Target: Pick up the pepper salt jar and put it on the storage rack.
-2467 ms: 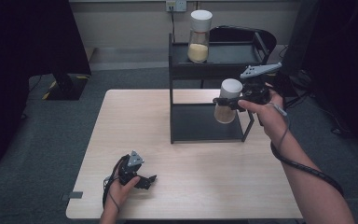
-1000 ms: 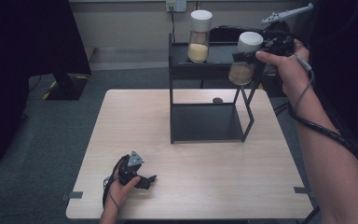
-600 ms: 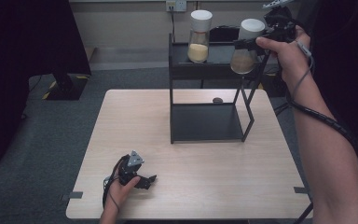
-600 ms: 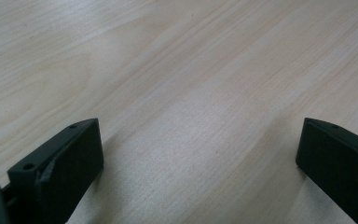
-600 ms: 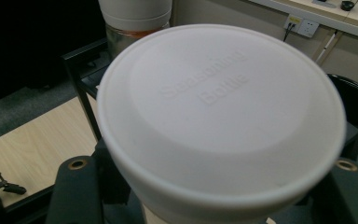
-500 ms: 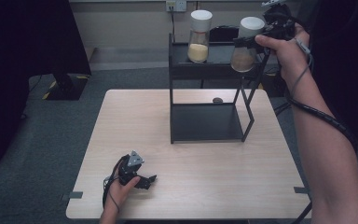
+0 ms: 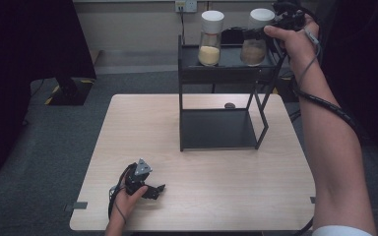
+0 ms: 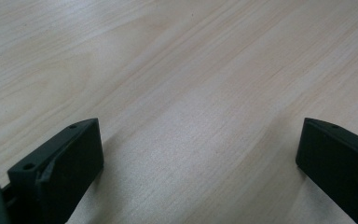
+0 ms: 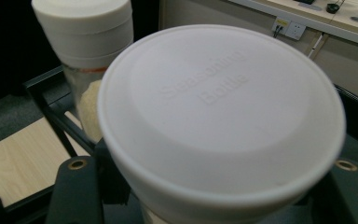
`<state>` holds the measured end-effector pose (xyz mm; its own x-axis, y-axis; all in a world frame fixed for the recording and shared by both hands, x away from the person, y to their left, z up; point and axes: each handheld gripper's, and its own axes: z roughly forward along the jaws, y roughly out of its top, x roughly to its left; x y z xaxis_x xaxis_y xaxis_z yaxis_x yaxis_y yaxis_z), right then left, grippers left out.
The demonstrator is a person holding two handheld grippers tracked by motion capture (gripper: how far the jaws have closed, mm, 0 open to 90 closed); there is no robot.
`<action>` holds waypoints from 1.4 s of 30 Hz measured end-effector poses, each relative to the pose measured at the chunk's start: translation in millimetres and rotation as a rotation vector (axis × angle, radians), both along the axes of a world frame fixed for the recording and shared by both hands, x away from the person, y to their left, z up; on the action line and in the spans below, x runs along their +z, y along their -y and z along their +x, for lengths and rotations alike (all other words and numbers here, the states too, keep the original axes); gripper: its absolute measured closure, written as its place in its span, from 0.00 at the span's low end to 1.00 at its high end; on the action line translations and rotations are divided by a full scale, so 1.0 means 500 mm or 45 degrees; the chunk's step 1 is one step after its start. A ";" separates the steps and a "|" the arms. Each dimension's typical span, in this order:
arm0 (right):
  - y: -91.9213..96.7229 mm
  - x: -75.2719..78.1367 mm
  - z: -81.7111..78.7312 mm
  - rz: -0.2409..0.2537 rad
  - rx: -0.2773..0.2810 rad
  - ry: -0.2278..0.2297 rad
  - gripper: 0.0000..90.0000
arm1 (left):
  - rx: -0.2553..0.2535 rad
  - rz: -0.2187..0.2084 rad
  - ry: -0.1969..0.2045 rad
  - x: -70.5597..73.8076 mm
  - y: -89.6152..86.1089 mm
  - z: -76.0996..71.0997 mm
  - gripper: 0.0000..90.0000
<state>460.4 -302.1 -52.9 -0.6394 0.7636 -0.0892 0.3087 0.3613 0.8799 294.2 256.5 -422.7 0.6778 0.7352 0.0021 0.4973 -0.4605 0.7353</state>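
A seasoning bottle (image 7: pixel 254 46) with brown contents and a white lid (image 9: pixel 221 116) is at the right end of the black rack's top shelf (image 7: pixel 226 59). My right gripper (image 7: pixel 256 33) is shut on it just under the lid, a black finger (image 9: pixel 72 191) on each side. I cannot tell whether its base touches the shelf. A second bottle (image 7: pixel 210 42) with yellow contents and a white lid stands to its left, also close in the right gripper view (image 9: pixel 86 42). My left gripper (image 7: pixel 155 191) lies on the table's front left, open (image 8: pixel 200 158), with bare wood between its jaws.
The rack's lower shelf (image 7: pixel 216 129) stands bare on the wooden table (image 7: pixel 202 196). A small dark object (image 7: pixel 230 105) lies on the table behind the rack. A wall with a socket (image 7: pixel 186 6) is beyond, and a dark stand (image 7: pixel 69 88) is on the floor at left.
My right gripper has carried the brown bottle up from beside the lower shelf to the top shelf, then leftward toward the yellow bottle. The left gripper has stayed put.
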 end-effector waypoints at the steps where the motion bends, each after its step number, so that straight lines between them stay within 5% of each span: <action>1: -0.003 0.001 0.006 -0.002 -0.007 -0.003 0.39 | -0.001 0.001 0.000 0.000 0.000 0.000 0.00; 20: -0.042 -0.016 0.061 -0.029 -0.035 -0.033 0.39 | 0.001 -0.001 0.000 0.000 0.000 0.000 0.00; 32: -0.028 -0.034 0.072 0.064 -0.030 -0.056 0.39 | 0.000 0.001 -0.001 0.000 0.000 0.000 0.00; 38: -0.034 -0.036 0.071 0.062 -0.041 -0.049 0.38 | 0.000 0.001 -0.001 0.000 0.000 0.000 0.00; 42: -0.044 -0.040 0.070 0.066 -0.070 -0.051 0.24 | 0.000 0.001 0.000 0.000 0.000 0.000 0.00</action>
<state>495.3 -280.3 -73.1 -0.5986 0.8007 -0.0238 0.3621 0.2970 0.8836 294.2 256.5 -422.6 0.6778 0.7352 0.0023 0.4975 -0.4609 0.7349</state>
